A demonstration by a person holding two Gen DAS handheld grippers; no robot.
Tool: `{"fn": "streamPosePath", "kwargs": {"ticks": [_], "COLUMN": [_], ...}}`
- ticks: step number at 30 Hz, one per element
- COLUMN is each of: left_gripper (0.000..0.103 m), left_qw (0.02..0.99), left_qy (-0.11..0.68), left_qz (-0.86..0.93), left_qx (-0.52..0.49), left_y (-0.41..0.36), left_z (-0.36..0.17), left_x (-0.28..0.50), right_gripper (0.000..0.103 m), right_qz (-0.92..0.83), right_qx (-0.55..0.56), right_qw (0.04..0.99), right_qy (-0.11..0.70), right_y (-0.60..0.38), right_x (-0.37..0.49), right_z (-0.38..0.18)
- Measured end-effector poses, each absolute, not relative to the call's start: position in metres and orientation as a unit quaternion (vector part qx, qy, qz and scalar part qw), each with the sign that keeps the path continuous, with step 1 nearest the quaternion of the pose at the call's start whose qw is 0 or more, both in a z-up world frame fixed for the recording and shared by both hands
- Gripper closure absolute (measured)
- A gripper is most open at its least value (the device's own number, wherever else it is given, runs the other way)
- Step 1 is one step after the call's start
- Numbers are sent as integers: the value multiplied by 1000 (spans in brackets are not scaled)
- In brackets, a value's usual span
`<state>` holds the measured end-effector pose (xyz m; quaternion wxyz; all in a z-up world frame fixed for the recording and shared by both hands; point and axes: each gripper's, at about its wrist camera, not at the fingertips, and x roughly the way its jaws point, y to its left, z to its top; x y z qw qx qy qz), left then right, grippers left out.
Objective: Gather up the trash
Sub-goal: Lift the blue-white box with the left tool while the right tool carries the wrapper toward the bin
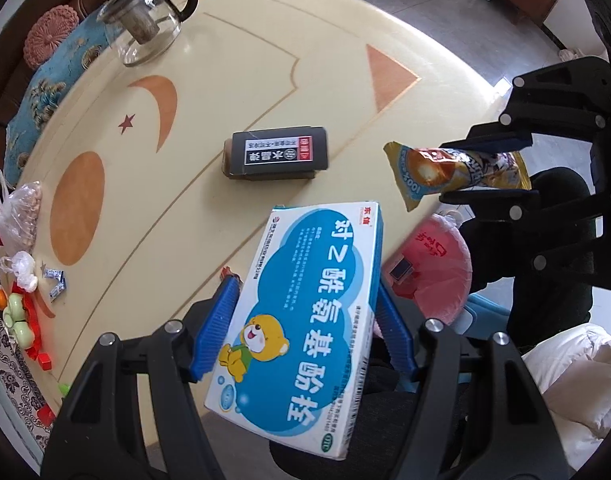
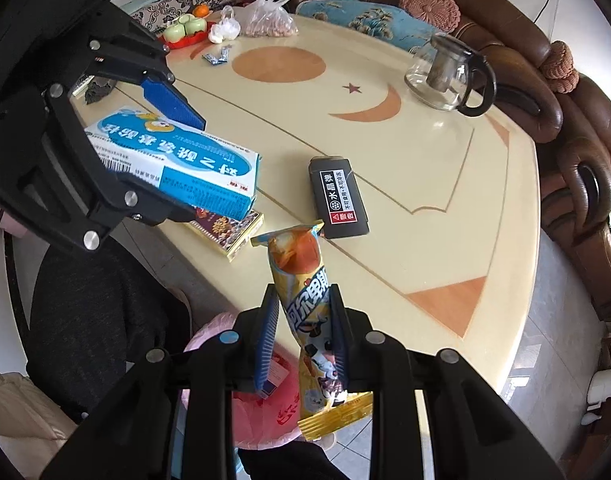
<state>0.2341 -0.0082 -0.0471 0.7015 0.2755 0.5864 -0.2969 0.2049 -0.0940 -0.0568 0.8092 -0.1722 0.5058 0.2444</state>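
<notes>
My left gripper (image 1: 305, 285) is shut on a blue-and-white medicine box (image 1: 305, 320) with a cartoon bear, held above the near edge of the cream table (image 1: 265, 80). The right wrist view shows the same box (image 2: 177, 160) clamped in the left gripper (image 2: 197, 168). My right gripper (image 2: 301, 292) is shut on a yellow ice-cream wrapper (image 2: 295, 260), held upright over the table edge. From the left wrist, the wrapper (image 1: 421, 172) sticks out sideways from the right gripper (image 1: 441, 172). A pink-lined trash bin (image 1: 437, 268) (image 2: 265, 412) stands on the floor below both grippers.
A black box (image 1: 277, 158) (image 2: 339, 196) lies mid-table and a flat purple-and-gold box (image 2: 225, 234) at the near edge. A glass teapot (image 2: 449, 72), a bag of nuts (image 2: 269, 20), small blue wrappers (image 2: 217, 56) and a red tray (image 2: 185, 36) sit farther off. A brown sofa (image 2: 565, 160) wraps around.
</notes>
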Motion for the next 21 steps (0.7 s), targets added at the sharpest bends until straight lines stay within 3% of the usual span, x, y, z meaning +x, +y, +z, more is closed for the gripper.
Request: {"fn": "streamPosePath", "kwargs": {"ticks": [21], "left_gripper": [37], "left_qw": [714], "left_qy": [556], "left_qz": [-314], "left_qx": [287], "left_y": [-23], "left_z": [-31], "left_x": [135], "right_gripper": [78], "right_qz": [233], "right_qx": [-176], "right_qw": [827], "right_qy": [481], "right_y": [-107], "right_x": [120], "right_z": [-26]}}
